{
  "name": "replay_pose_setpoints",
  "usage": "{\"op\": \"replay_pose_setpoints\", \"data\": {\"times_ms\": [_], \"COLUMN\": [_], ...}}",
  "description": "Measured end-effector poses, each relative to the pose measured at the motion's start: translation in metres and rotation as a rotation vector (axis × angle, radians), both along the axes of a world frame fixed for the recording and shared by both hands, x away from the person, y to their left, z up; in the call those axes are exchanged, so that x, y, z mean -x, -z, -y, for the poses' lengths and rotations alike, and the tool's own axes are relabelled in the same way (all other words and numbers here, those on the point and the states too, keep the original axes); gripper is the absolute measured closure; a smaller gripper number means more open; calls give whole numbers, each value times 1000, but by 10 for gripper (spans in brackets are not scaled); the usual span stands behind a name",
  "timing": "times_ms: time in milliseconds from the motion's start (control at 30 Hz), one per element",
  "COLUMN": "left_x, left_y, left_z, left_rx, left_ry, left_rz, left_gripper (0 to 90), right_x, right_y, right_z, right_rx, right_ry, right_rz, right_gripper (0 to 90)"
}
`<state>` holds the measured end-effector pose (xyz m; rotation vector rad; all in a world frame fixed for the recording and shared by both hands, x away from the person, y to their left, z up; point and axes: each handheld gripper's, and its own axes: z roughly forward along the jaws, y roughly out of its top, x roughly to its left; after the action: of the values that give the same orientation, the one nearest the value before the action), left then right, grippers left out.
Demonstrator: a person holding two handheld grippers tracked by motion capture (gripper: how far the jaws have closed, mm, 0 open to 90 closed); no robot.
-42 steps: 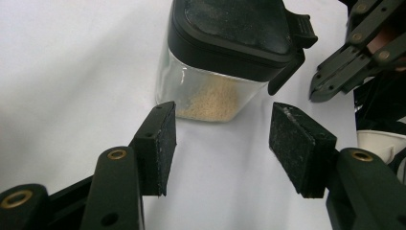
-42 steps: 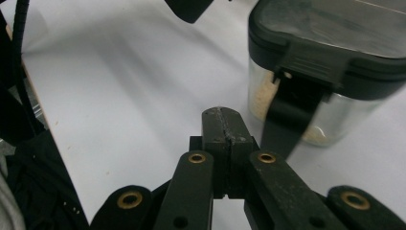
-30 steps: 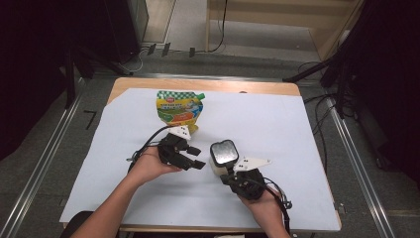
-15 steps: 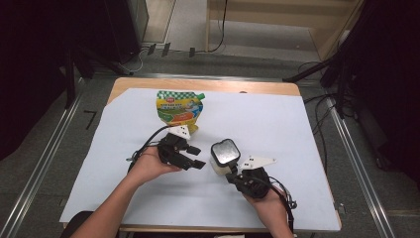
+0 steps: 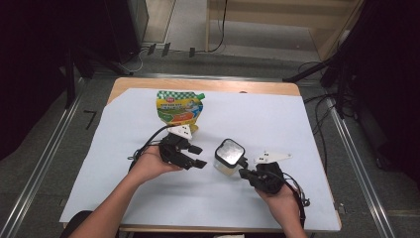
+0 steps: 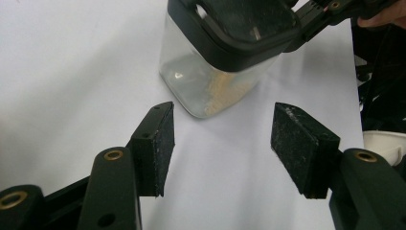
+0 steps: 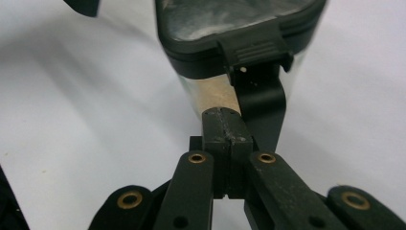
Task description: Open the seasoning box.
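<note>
Pushing up on the jar's latch (image 7: pixel 253 50) with my right gripper (image 7: pixel 225 125) pressed together could tip the jar (image 5: pixel 229 157), because my left gripper (image 6: pixel 222 139) waits apart, holding nothing.

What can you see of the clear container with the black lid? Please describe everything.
The container is a squarish jar of clear plastic with rounded corners and a black-framed lid that is on. A little pale beige, grainy content lies at its bottom. It stands on the white table cover, tilted as seen from the left gripper. A black latch flap hangs from the lid. The right gripper, jaws shut, touches it by that flap; the left gripper is open, apart from it.
</note>
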<state>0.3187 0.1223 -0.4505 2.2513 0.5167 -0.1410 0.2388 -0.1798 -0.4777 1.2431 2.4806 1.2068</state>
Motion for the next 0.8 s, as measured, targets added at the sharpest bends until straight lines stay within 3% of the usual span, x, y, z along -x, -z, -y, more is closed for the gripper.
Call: {"op": "replay_pose_setpoints", "data": {"times_ms": [67,133,200,300,400,567,800], "left_x": [-1,-2,-2,-3,-4,-13,-20], "left_y": [-2,-3,-4,-6,-8,-8,-3], "left_z": [1,2,5,15,20,35,39], "left_rx": [38,44,32,32,23,14,33], "left_ry": [-5,-4,1,22,32,46,28], "left_rz": [-7,-11,2,-17,-2,-19,-26], "left_gripper": [434,436,437,430,410,370,350], "right_x": [-2,-3,-6,-13,-18,-35,-46], "right_y": [0,0,0,1,-1,0,0], "right_z": [5,8,14,20,22,31,45], "right_rx": [1,6,10,3,12,21,29], "right_ry": [4,10,19,26,32,48,93], "right_rz": [-9,-12,-14,-27,-26,-40,-35], "right_gripper": [900,900,900,900,900,900,900]}}
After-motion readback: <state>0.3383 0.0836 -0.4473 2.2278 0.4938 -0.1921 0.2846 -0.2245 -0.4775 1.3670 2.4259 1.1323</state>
